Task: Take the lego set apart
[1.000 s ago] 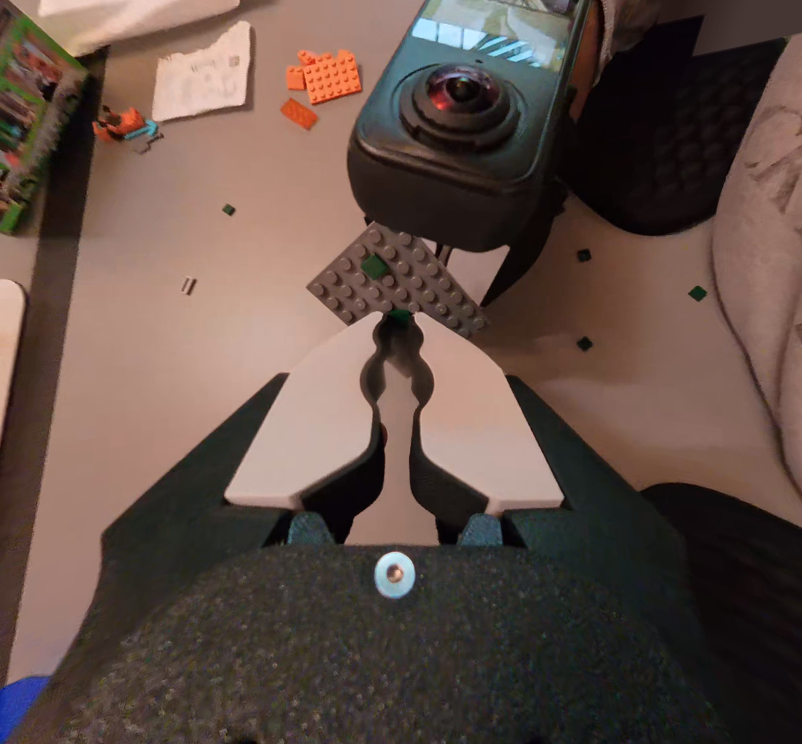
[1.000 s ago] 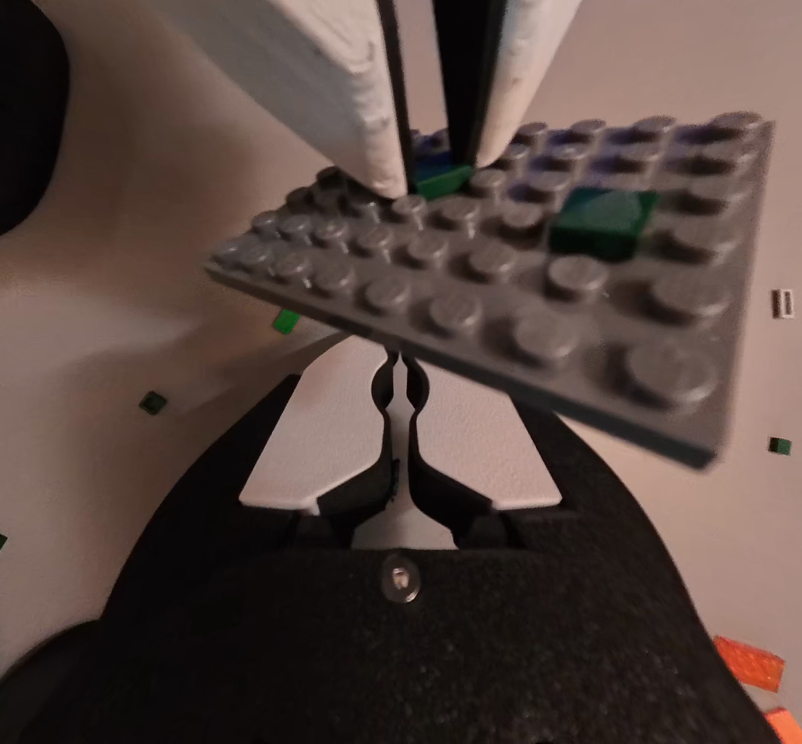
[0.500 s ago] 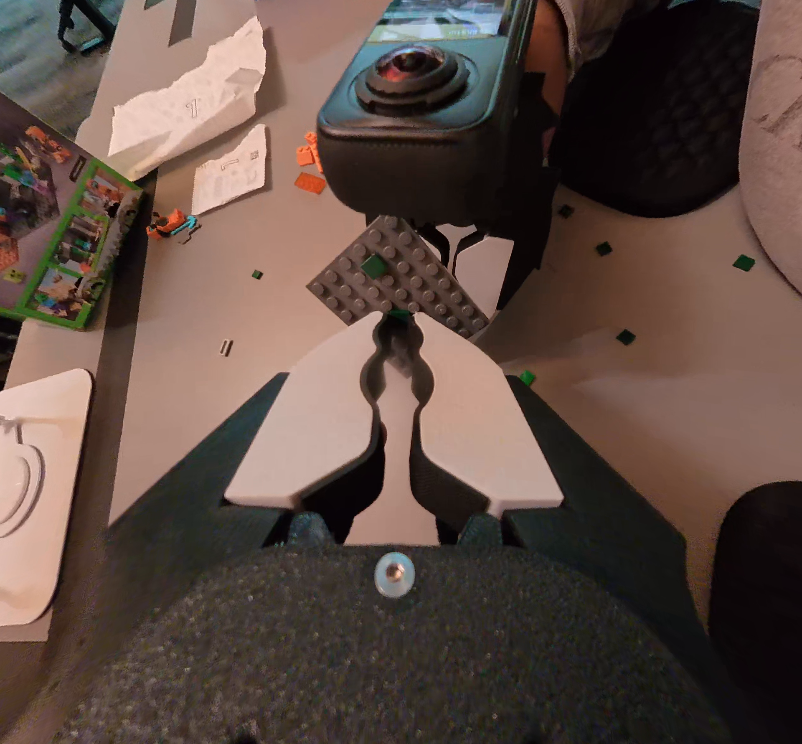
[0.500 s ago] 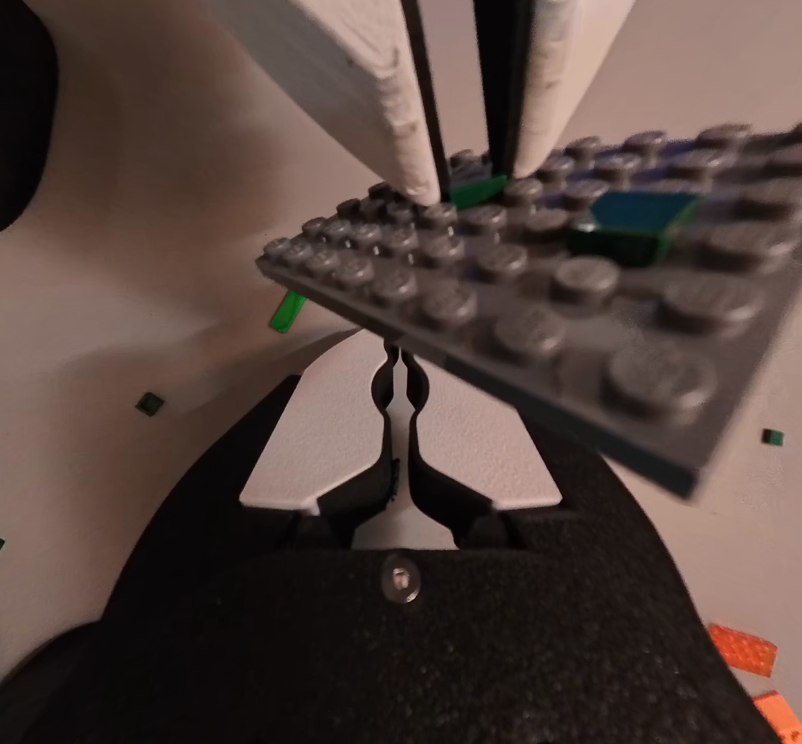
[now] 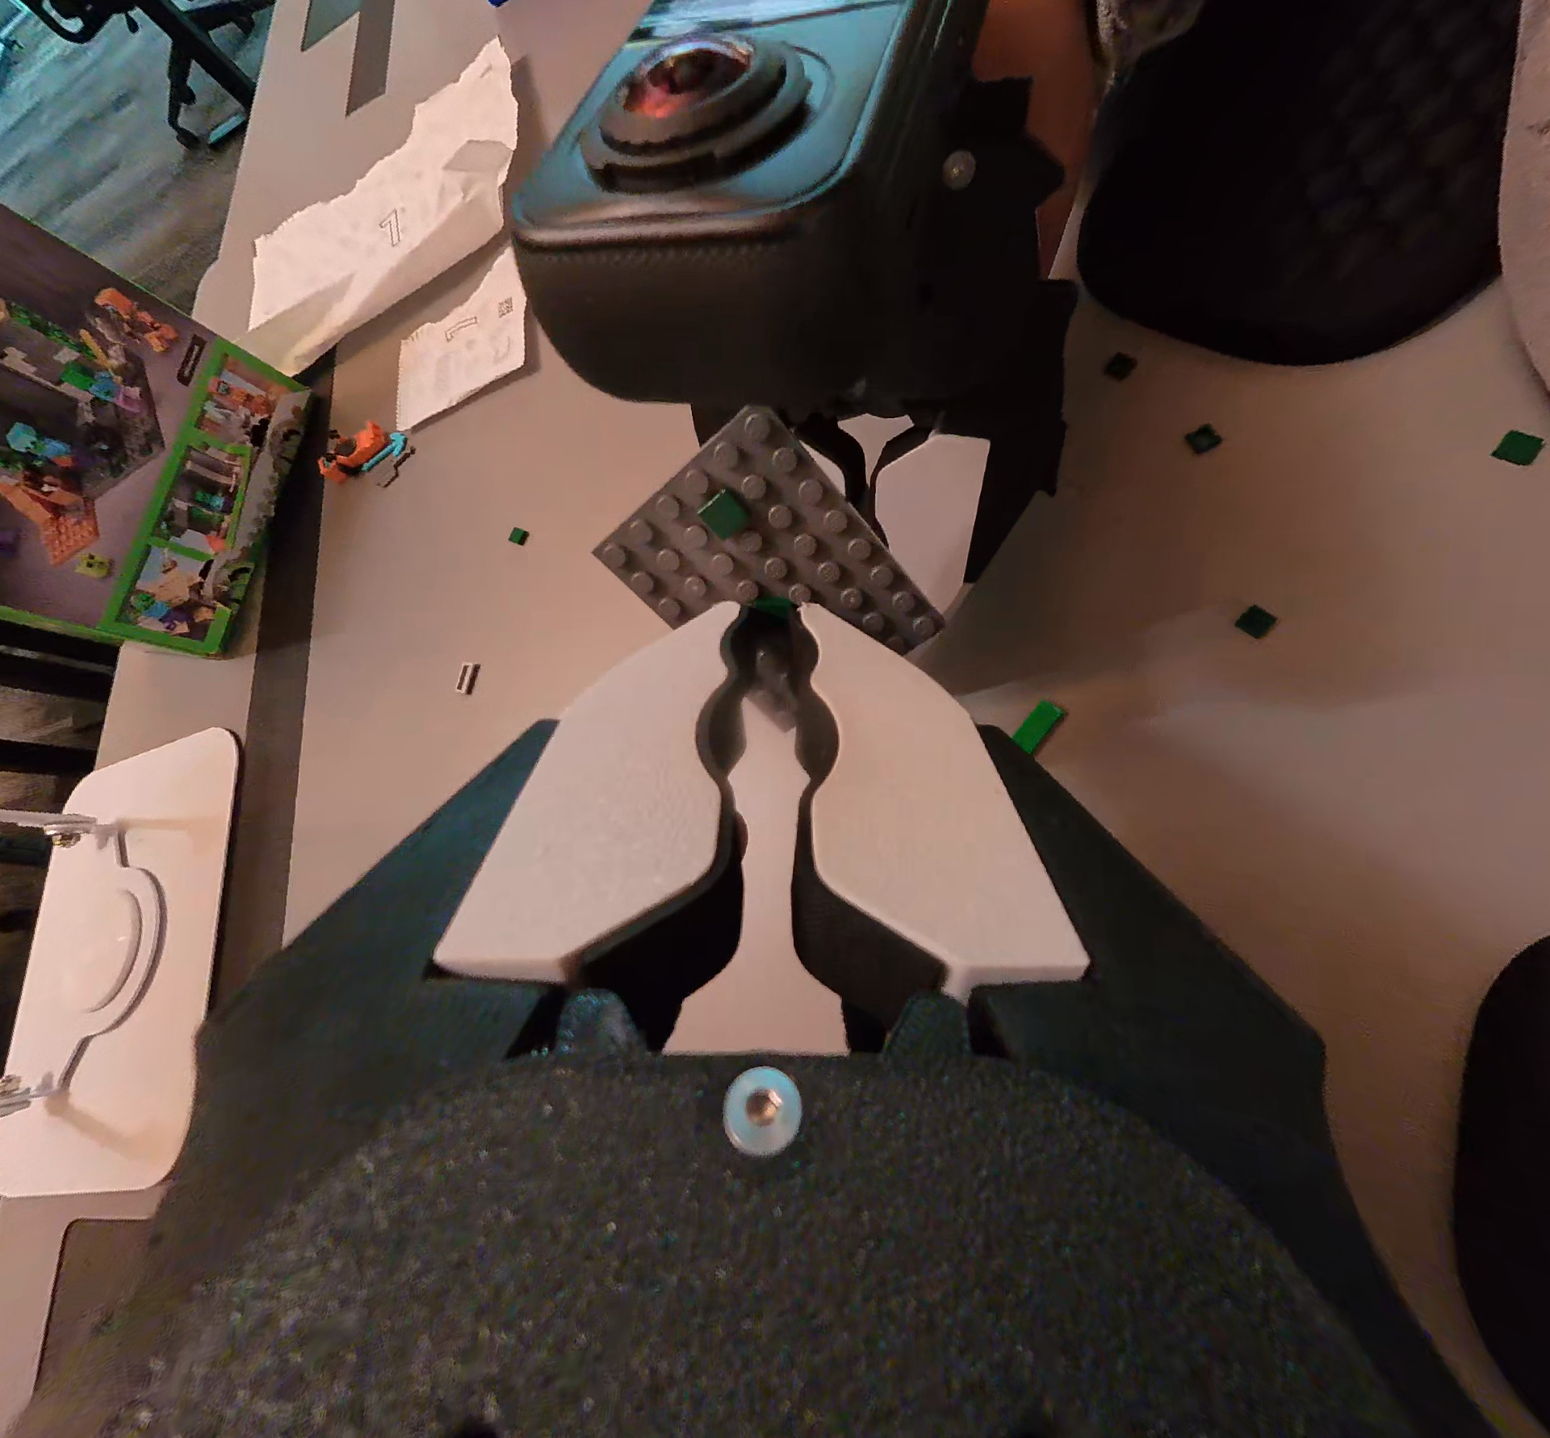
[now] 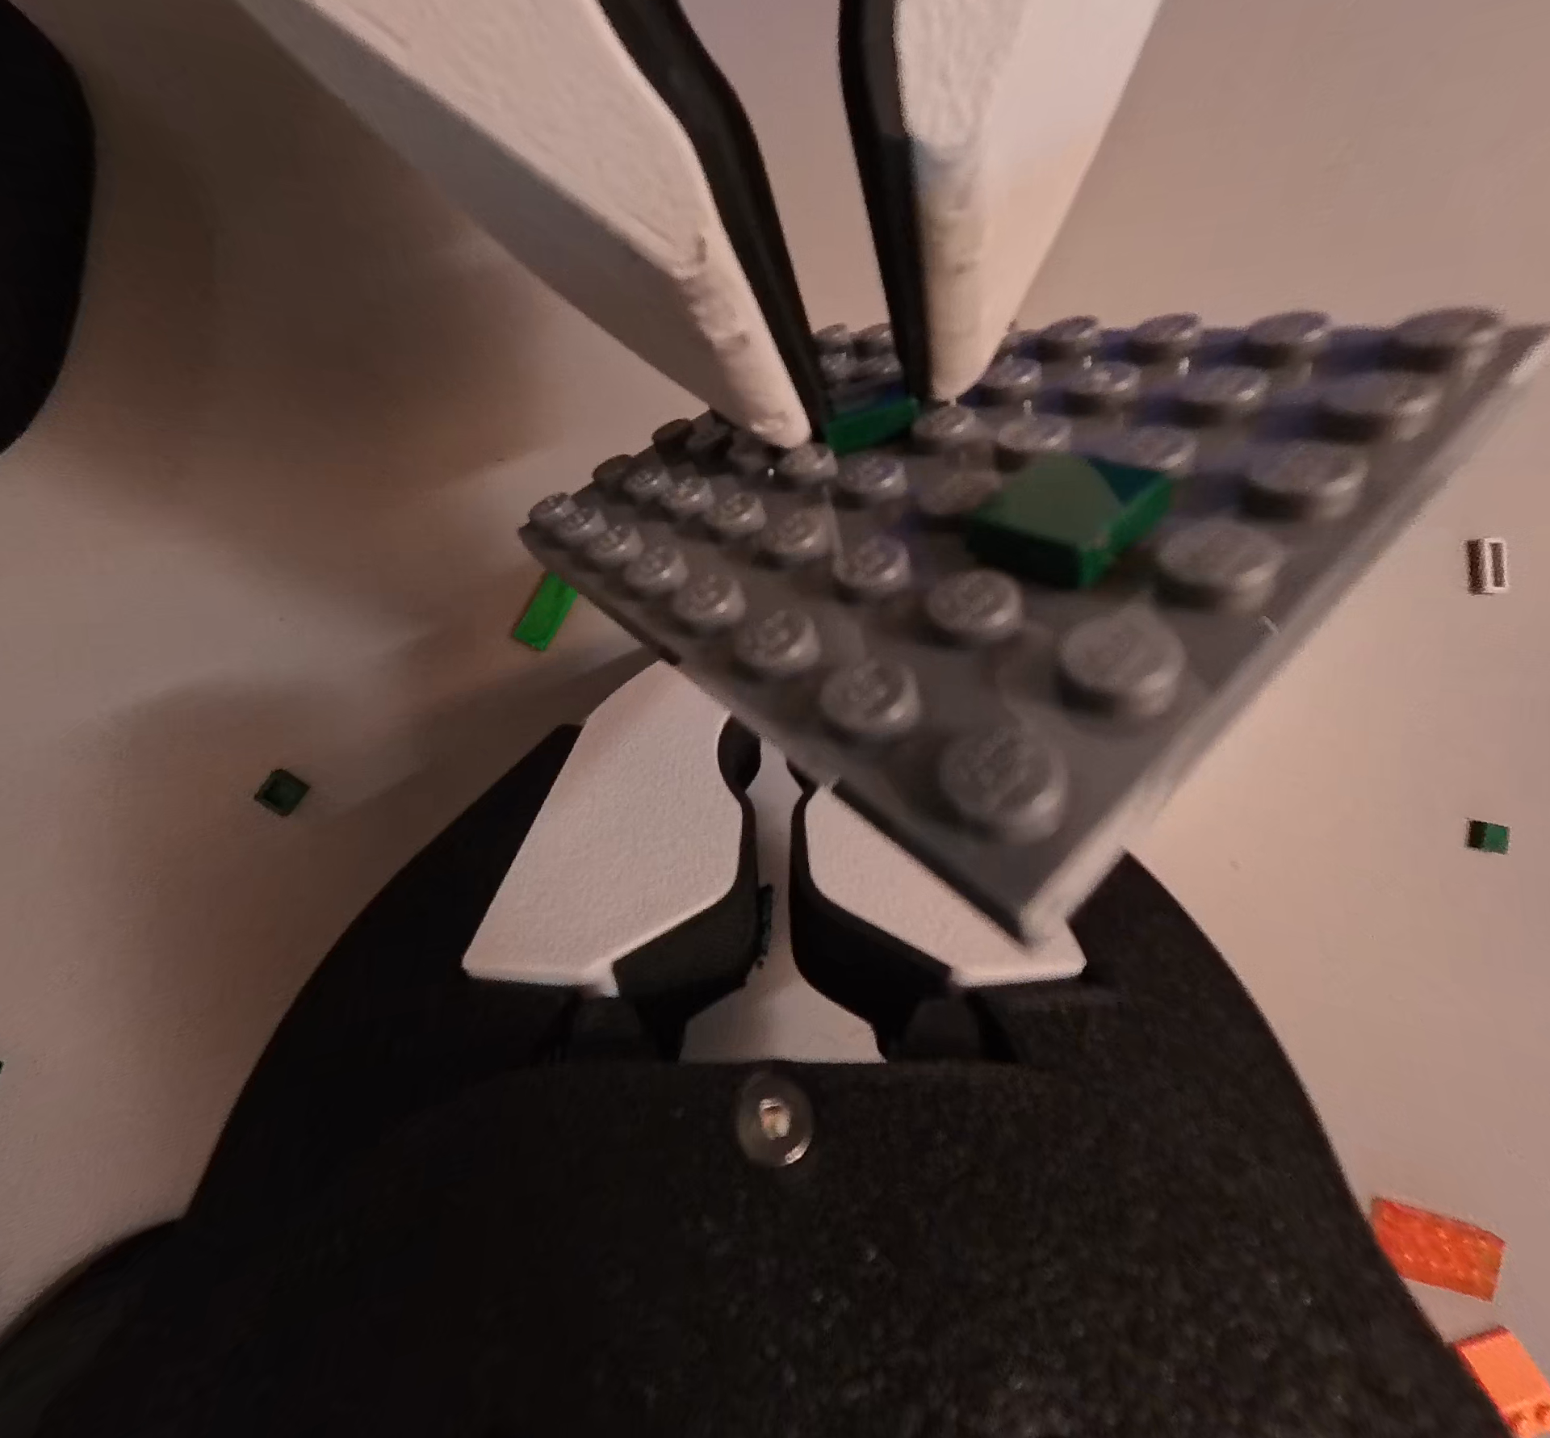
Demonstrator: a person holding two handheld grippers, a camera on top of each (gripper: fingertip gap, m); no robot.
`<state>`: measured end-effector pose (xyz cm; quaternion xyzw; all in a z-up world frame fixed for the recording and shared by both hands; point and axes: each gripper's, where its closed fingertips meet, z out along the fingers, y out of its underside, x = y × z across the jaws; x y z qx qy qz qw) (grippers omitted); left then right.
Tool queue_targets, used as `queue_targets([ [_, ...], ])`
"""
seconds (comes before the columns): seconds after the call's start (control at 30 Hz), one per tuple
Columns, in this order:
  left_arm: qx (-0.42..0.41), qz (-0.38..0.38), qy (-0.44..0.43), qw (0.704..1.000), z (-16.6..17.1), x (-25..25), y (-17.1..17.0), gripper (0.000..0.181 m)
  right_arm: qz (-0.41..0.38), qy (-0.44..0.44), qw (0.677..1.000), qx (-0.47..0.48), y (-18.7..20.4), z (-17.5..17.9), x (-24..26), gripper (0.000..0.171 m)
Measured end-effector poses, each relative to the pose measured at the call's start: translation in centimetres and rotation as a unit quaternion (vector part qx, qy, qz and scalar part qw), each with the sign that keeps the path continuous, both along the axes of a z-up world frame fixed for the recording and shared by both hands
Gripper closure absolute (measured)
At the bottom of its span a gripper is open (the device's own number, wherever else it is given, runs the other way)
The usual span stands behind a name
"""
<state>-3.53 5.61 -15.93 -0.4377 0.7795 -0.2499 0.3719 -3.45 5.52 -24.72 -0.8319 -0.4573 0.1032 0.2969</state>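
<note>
A grey studded plate [image 5: 755, 550] is held in the air between both grippers. My left gripper [image 5: 767, 611] is shut on a small green tile [image 5: 770, 603] at the plate's near edge. A second, dark green tile [image 5: 723, 514] sits on the plate's middle. My right gripper [image 6: 773, 739] is shut on the plate [image 6: 964, 643] from the opposite edge, which hides its tips. In the right wrist view the left gripper's white fingers [image 6: 755, 391] come down from above and pinch the green tile [image 6: 868, 422], with the dark green tile [image 6: 1065, 529] beside it.
Small green tiles [image 5: 1254, 619] lie scattered on the grey table [image 5: 419, 601]. A set box [image 5: 126, 475], torn paper bags [image 5: 394, 223] and an orange figure [image 5: 361, 454] are at the left. Orange plates [image 6: 1438, 1251] lie at the right. A black chair [image 5: 1300, 181] stands behind.
Both grippers have risen with the plate, so the table looks farther away. The plate has turned and tilted in the right wrist view. Both grips are unchanged.
</note>
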Motion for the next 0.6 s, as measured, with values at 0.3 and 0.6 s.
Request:
queue_targets([
  [0.3,0.007,0.005,0.003,1.0,-0.06,-0.01,0.09,0.173,0.001,-0.006,1.0,0.004,0.03,-0.16,0.04,0.171],
  [0.6,0.01,0.012,-0.002,1.0,-0.02,0.01,0.37,0.173,0.0,-0.007,1.0,0.008,0.16,-0.17,0.11,0.171],
])
